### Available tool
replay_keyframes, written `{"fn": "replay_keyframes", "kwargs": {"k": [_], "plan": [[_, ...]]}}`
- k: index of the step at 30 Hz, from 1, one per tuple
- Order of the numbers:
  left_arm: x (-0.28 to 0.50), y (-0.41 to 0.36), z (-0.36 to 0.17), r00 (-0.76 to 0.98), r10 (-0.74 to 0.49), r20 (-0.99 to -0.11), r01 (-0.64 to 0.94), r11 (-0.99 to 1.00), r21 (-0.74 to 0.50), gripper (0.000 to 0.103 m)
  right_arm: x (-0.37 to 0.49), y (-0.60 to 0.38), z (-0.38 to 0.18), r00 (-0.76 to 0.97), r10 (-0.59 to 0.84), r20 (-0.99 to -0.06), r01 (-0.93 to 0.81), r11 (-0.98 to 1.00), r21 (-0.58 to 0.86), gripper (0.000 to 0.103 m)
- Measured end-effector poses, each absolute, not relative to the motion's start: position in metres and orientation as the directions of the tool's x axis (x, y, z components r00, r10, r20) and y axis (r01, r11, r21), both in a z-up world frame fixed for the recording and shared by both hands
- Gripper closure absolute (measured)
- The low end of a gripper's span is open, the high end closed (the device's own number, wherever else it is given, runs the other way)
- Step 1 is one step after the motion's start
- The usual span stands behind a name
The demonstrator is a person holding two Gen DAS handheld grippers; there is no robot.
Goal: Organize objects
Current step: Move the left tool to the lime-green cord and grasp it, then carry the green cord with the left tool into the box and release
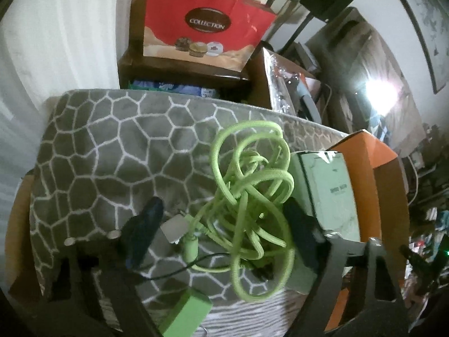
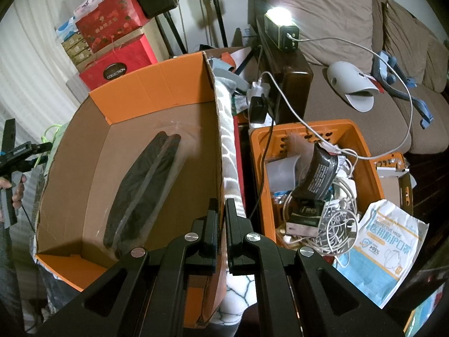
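In the left wrist view my left gripper (image 1: 221, 224) is open, its dark fingers on either side of a tangled lime-green cable (image 1: 249, 193) with a grey plug (image 1: 175, 229), lying on a grey patterned blanket (image 1: 112, 154). A pale green box (image 1: 331, 188) leans against the orange cardboard box (image 1: 376, 174) on the right. In the right wrist view my right gripper (image 2: 221, 210) is shut on the right wall of that orange box (image 2: 157, 84), which holds a pair of dark flat insoles (image 2: 143, 188).
An orange plastic crate (image 2: 373, 163) full of white cables, a respirator cartridge and small boxes stands right of the box. A mask packet (image 2: 390, 247) lies beside it. Red gift bags (image 1: 202, 25) stand behind. A brown sofa (image 2: 350, 106) with a white slipper is at right.
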State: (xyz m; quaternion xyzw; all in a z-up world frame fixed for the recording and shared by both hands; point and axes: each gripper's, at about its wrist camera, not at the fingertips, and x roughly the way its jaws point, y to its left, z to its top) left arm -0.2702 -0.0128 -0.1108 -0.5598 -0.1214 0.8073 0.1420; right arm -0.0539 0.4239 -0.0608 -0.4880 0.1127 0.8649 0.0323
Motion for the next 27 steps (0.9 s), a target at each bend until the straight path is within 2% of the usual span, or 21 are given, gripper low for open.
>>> {"fn": "replay_keyframes", "kwargs": {"k": [5, 7, 9, 13, 27], "plan": [[-0.275, -0.013, -0.126, -0.299, 0.393, -0.870, -0.094, -0.919, -0.383, 0.056, -0.054, 0.424, -0.062, -0.521, -0.053, -0.852, -0.167, -0.972, 0.163, 0.099], [-0.276, -0.015, -0.128, -0.301, 0.421, -0.856, -0.090, -0.906, -0.414, 0.072, -0.054, 0.424, -0.062, -0.521, -0.053, -0.852, -0.167, -0.972, 0.163, 0.099], [-0.276, -0.016, -0.125, -0.306, 0.432, -0.848, -0.092, -0.900, -0.426, 0.082, -0.054, 0.424, -0.062, -0.520, -0.054, -0.852, -0.168, -0.972, 0.164, 0.099], [-0.273, -0.020, -0.113, -0.345, 0.433, -0.833, -0.089, -0.898, -0.430, 0.086, -0.053, 0.425, -0.063, -0.519, -0.053, -0.853, -0.169, -0.972, 0.163, 0.099], [-0.259, -0.038, -0.039, -0.497, 0.461, -0.735, -0.136, -0.878, -0.459, 0.087, -0.053, 0.425, -0.063, -0.518, -0.051, -0.854, -0.170, -0.972, 0.162, 0.099]]}}
